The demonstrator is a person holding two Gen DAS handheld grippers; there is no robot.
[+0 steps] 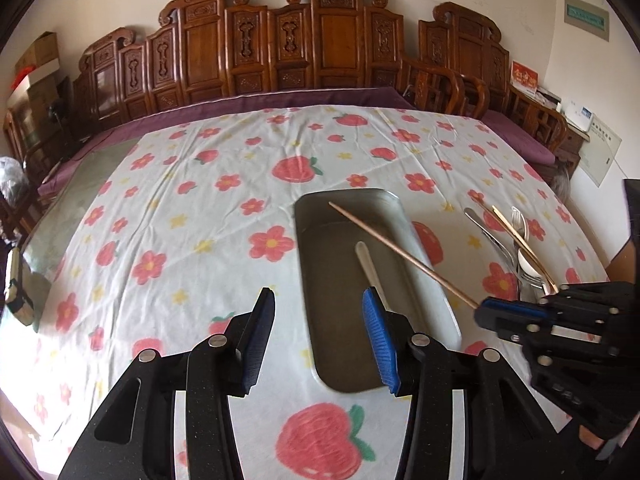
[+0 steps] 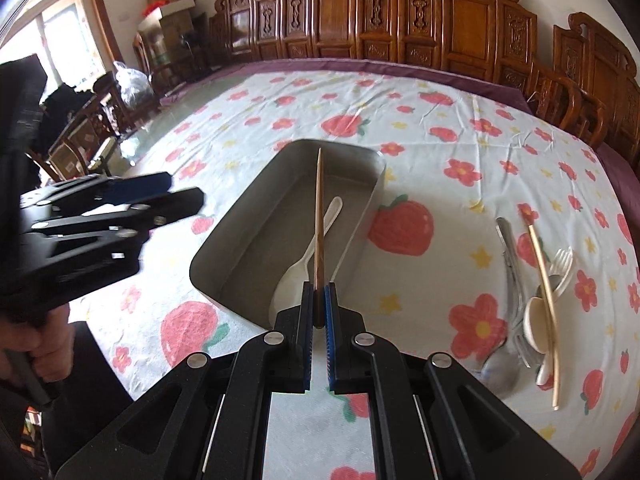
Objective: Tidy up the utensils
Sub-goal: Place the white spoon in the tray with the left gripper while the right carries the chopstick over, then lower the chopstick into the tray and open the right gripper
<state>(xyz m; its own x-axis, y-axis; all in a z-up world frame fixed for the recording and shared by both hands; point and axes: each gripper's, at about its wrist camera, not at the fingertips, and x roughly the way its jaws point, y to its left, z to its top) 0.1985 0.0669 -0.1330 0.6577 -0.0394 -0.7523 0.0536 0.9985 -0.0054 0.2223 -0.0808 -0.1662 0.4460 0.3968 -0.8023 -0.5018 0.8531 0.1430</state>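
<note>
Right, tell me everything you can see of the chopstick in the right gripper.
The chopstick is one thin, straight stick, light brown and wood-like, tapering toward its far tip. The right gripper is shut on its thick end. It juts forward along the gripper over the grey metal tray, its tip near the tray's far wall. In the right wrist view it crosses above the white plastic spoon lying in the tray; whether it touches spoon or tray cannot be told.

No readable text — labels blurred
</note>
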